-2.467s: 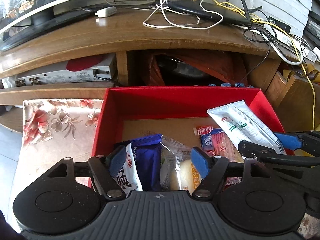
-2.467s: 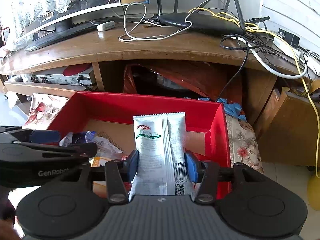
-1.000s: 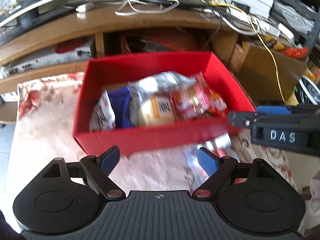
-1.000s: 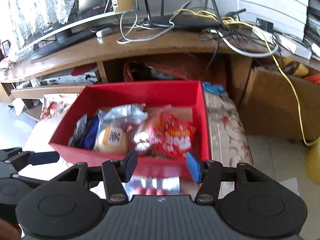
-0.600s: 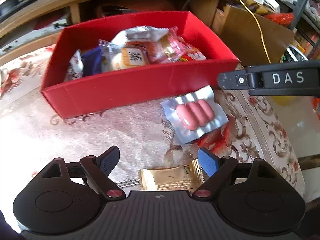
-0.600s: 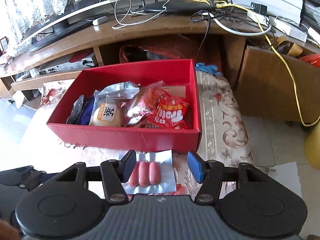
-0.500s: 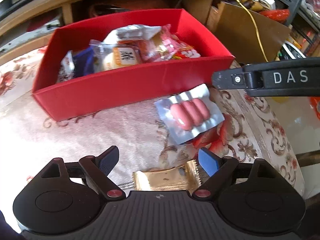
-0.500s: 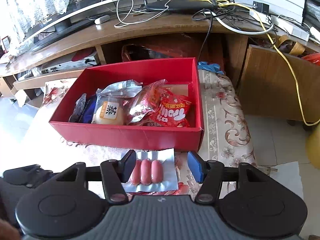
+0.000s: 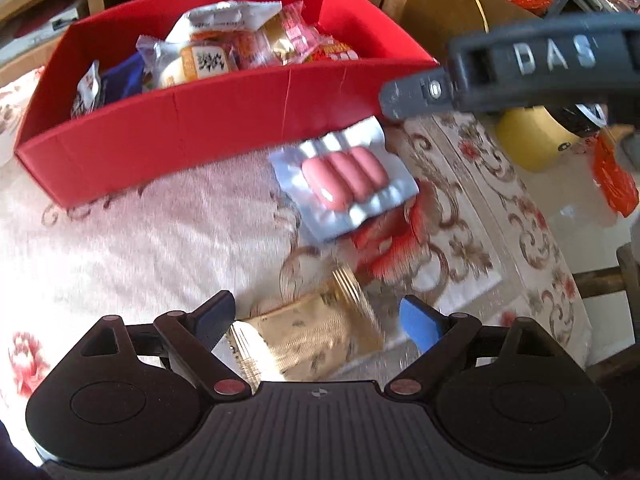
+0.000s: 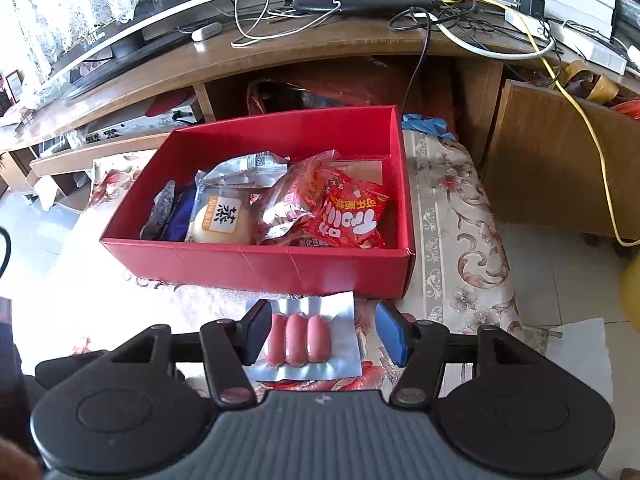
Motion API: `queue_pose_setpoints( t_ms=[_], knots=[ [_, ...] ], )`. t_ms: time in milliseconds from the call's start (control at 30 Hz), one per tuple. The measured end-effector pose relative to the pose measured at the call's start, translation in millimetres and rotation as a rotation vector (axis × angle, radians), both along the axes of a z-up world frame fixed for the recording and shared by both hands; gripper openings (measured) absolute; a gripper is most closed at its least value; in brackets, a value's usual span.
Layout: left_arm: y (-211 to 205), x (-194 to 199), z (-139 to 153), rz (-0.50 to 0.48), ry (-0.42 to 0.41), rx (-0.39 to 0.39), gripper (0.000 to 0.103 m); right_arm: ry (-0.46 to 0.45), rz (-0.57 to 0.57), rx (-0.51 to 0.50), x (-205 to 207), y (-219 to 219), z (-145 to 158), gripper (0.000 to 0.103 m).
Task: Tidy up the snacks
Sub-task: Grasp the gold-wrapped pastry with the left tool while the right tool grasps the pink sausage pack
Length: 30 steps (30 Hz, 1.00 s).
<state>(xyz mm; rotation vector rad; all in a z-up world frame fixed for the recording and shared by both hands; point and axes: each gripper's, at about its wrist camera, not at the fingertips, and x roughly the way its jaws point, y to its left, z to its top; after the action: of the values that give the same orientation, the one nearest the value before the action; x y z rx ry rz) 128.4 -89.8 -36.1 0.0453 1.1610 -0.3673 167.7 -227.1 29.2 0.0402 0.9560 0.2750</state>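
Note:
A red box (image 9: 200,120) (image 10: 256,258) holds several snack packets, among them a round cake pack (image 10: 222,218) and a red crisp bag (image 10: 352,220). A silver pack of three pink sausages (image 9: 344,180) (image 10: 306,340) lies flat on the floral cloth just in front of the box. My right gripper (image 10: 324,330) is open, its fingers either side of the sausage pack and above it. A gold packet (image 9: 308,336) lies on the cloth between the open fingers of my left gripper (image 9: 320,316). The right gripper's dark body (image 9: 520,68) shows in the left wrist view.
A floral cloth (image 10: 460,248) covers the low table. Behind the box stands a wooden TV bench (image 10: 320,44) with cables, a router and a TV. A brown cabinet (image 10: 560,168) is at the right, with tiled floor (image 10: 560,280) below.
Both grippers let go of their snacks in the box and pulled back out. They now hover open, lower and nearer, over the sausage pack and the gold packet.

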Motion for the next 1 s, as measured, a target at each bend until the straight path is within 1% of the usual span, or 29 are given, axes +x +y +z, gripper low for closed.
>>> queue_pose_setpoints(
  t_ms=[167,267,367,433,500,600,667,767,867,933,967,1000],
  knots=[
    [6.4,-21.3,1.2,-0.004,0.014,-0.002,0.095,-0.003,0.01,0.011,-1.1,1.0,2.9,0.063],
    [1.1,-29.0,1.8,-0.04,0.033,-0.015,0.095,-0.005,0.013,0.023,-1.9,1.3,5.5,0.063],
    [-3.0,-29.4,10.1,-0.065,0.008,-0.015,0.096,-0.012,0.018,0.031,-3.8,1.5,8.1,0.063],
    [-4.9,-21.9,12.2,-0.062,-0.032,0.023,0.096,-0.012,0.018,0.033,-4.0,0.4,8.0,0.064],
    [-8.2,-13.7,8.6,-0.071,-0.049,0.056,0.096,-0.003,0.015,0.029,-3.1,-0.4,5.9,0.064],
    [-18.8,-7.1,-2.3,-0.128,-0.041,0.1,0.096,0.01,0.014,0.023,-2.0,-1.3,2.5,0.064],
    [-24.3,-6.5,-9.0,-0.159,-0.04,0.127,0.098,0.016,0.014,0.019,-1.3,-2.4,0.4,0.064],
    [-27.1,-8.4,-11.5,-0.179,-0.052,0.16,0.099,0.033,0.011,0.011,1.1,-3.6,-4.1,0.064],
    [-23.5,-11.5,-9.3,-0.164,-0.054,0.159,0.093,0.053,0.016,0.006,3.4,-2.7,-8.7,0.064],
    [-19.7,-14.8,-6.2,-0.152,-0.054,0.148,0.081,0.059,0.019,0.001,4.2,-1.6,-10.5,0.064],
    [-16.7,-16.6,-4.4,-0.142,-0.053,0.139,0.079,0.061,0.019,-0.002,4.8,-1.0,-11.1,0.064],
    [-14.5,-17.9,-2.7,-0.133,-0.05,0.132,0.073,0.064,0.019,-0.004,5.5,-0.8,-11.9,0.065]
  ],
)
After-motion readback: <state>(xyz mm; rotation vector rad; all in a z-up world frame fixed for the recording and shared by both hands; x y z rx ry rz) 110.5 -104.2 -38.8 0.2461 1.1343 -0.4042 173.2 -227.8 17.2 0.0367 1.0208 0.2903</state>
